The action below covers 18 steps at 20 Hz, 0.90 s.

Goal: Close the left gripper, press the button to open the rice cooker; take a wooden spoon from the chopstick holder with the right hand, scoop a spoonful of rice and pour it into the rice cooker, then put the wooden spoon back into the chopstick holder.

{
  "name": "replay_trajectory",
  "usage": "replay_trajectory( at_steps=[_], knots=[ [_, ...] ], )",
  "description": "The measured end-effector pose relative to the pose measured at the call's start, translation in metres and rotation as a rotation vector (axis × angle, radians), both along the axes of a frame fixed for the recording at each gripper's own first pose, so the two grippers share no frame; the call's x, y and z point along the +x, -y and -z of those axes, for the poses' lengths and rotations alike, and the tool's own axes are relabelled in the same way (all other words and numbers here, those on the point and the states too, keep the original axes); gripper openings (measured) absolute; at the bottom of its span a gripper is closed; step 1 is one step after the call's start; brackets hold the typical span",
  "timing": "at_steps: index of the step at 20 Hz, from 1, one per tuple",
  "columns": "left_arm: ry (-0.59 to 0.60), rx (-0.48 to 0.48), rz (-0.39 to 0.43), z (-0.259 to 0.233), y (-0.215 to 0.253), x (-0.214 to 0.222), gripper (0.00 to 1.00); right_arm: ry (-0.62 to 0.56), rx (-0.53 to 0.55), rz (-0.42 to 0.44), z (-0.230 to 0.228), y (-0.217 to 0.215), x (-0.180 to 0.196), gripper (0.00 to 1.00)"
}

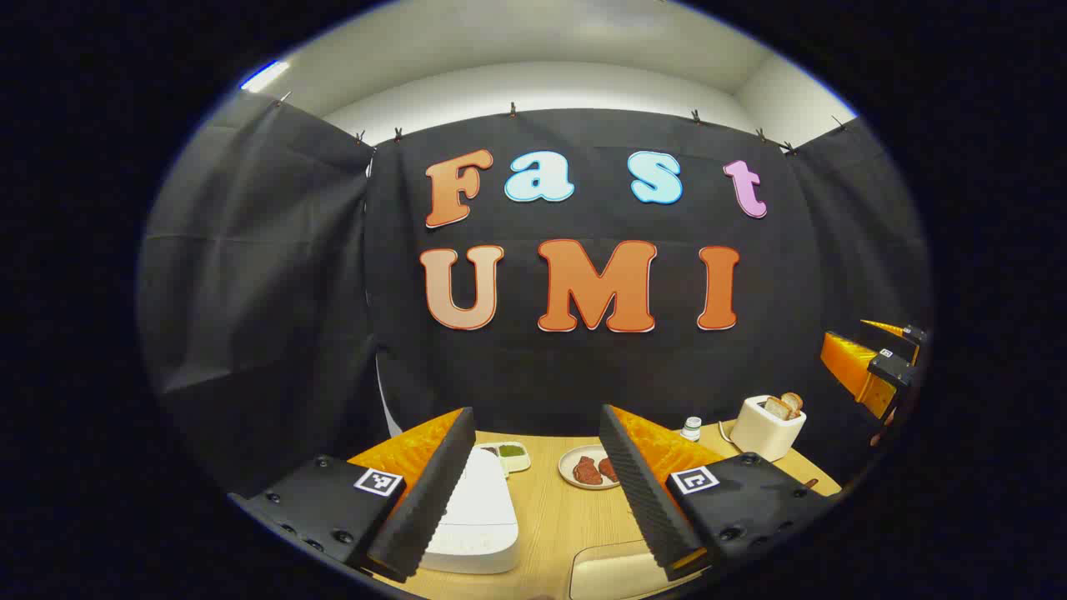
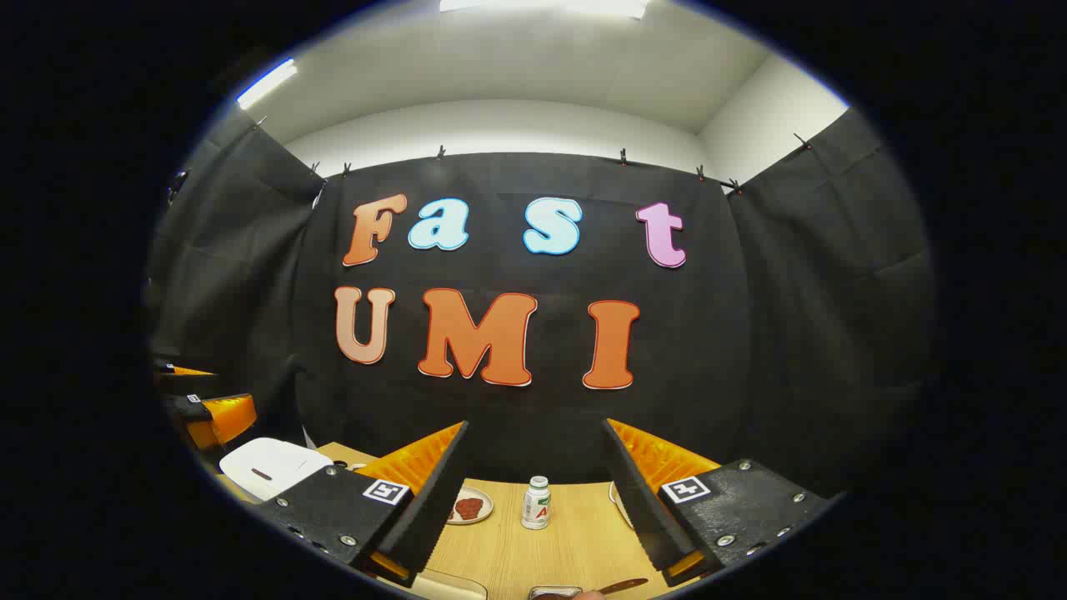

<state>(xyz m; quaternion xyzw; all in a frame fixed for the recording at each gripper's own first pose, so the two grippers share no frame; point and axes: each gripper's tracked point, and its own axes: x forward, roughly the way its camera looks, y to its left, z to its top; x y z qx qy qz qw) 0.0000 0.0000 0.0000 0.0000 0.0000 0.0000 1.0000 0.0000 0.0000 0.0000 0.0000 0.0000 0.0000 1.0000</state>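
Bright ceiling lights [image 2: 542, 5] shine down from above, so the wooden table [image 2: 533, 546] looks evenly lit, with only soft shadows. Both pictures are sharp, but straight lines bend near the round edges.

Rice cooker [image 1: 475, 508] — claw-hidden, edge-cropped

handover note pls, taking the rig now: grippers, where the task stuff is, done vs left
Left gripper: open, empty, held above the table.
Right gripper: open, empty, also raised.
Rice cooker: white, lid closed, just under the left gripper's left finger.
A wooden spoon handle seems to show at the bottom edge of the right gripper view; holder and rice not identified.
Done: nothing.
Left: close the left gripper, press the button, then everything else.
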Motion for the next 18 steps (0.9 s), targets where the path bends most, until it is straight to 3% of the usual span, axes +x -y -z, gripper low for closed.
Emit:
replay_trajectory(
  at_steps=[18],
  knots=[
    [-0.004, 0.021, 0.059, 0.007, 0.009, 0.005, 1.0, -0.011, -0.058, 0.049, 0.004, 0.005, -0.002, 0.94]
  ],
)
